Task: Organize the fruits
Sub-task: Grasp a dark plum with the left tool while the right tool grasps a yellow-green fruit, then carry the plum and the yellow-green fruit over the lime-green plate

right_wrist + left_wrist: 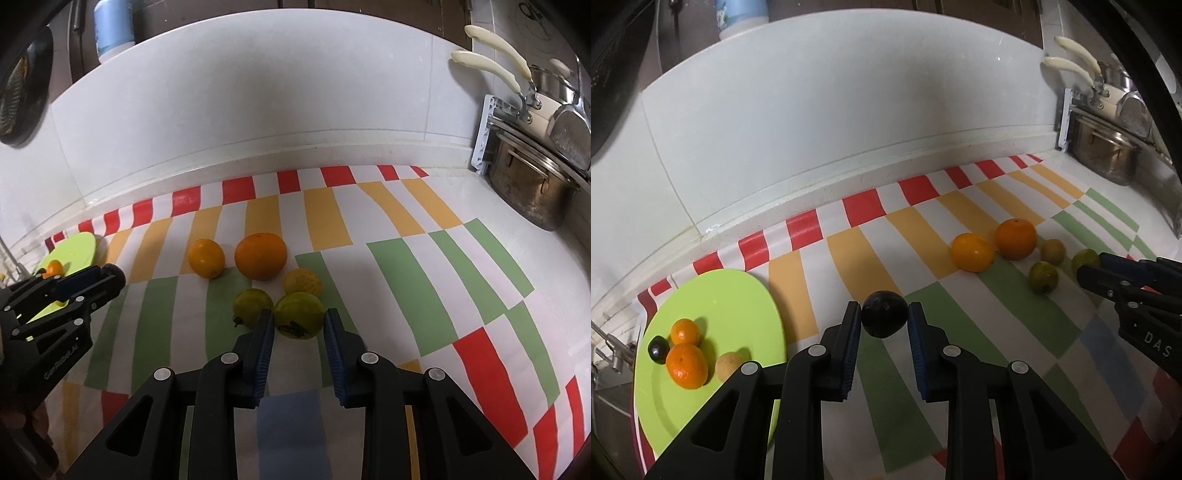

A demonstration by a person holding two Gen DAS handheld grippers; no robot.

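Note:
My left gripper [883, 309] is shut on a dark round plum [884, 319], held just above the striped cloth. To its left lies a lime-green plate [738, 295] carrying two small oranges [686, 363], another dark plum [658, 349] and a pale yellow fruit [727, 365]. My right gripper [299, 318] is shut on a yellow-green fruit [298, 314] with a black mark, which rests on the cloth. Around it lie a green fruit [252, 306], a yellow fruit [303, 282], a big orange [261, 255] and a smaller orange [206, 257].
A striped cloth [406, 266] covers the white counter, with a white wall behind it. A metal pot [532, 192] and pans with cream handles [487, 68] stand at the far right. A metal tap [613, 354] sits left of the plate.

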